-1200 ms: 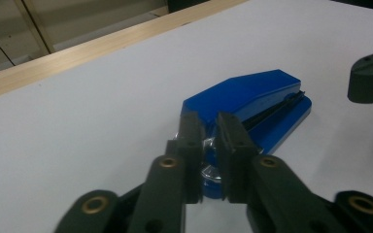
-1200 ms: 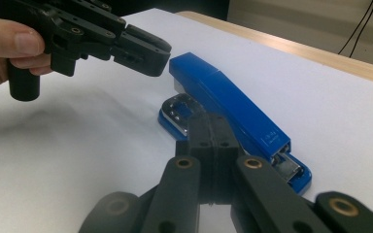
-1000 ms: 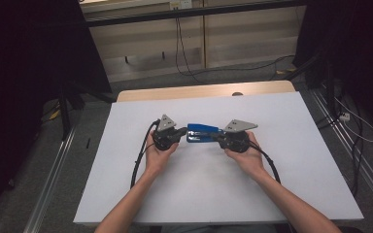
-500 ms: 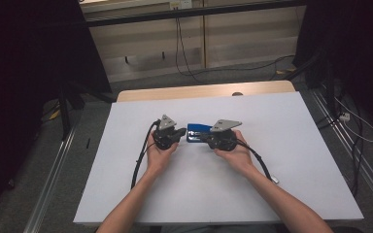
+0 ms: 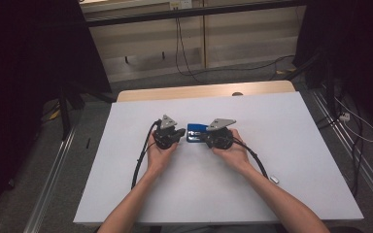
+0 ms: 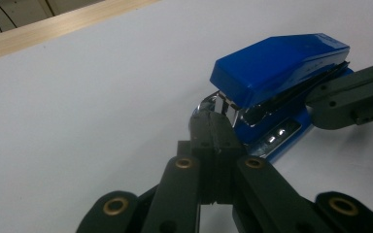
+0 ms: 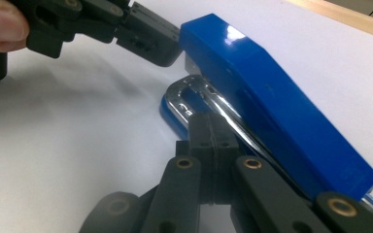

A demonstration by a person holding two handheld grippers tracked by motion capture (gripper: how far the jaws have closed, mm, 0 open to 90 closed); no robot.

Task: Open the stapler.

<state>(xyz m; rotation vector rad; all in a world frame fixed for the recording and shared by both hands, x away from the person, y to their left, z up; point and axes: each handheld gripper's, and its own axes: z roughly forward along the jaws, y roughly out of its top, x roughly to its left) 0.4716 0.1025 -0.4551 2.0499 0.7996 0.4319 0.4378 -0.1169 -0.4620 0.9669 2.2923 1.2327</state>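
White table (image 5: 296,145) on grey floor (image 5: 43,194), dark surroundings.

The high view is dim overall: the upper left and upper right corners sink into near black, while the white surface (image 5: 291,160) in the middle takes an even, flat light from above and casts only faint shadows beneath the forearms. It looks soft and slightly grainy, with little fine detail. Both gripper views are brighter. In the left gripper view the blue stapler (image 6: 281,63) carries small glints on its chrome front, and the black fingers (image 6: 213,141) at the bottom edge are a little blurred. In the right gripper view a white glare spot sits on the stapler's top, and a soft grey shadow spreads at left.
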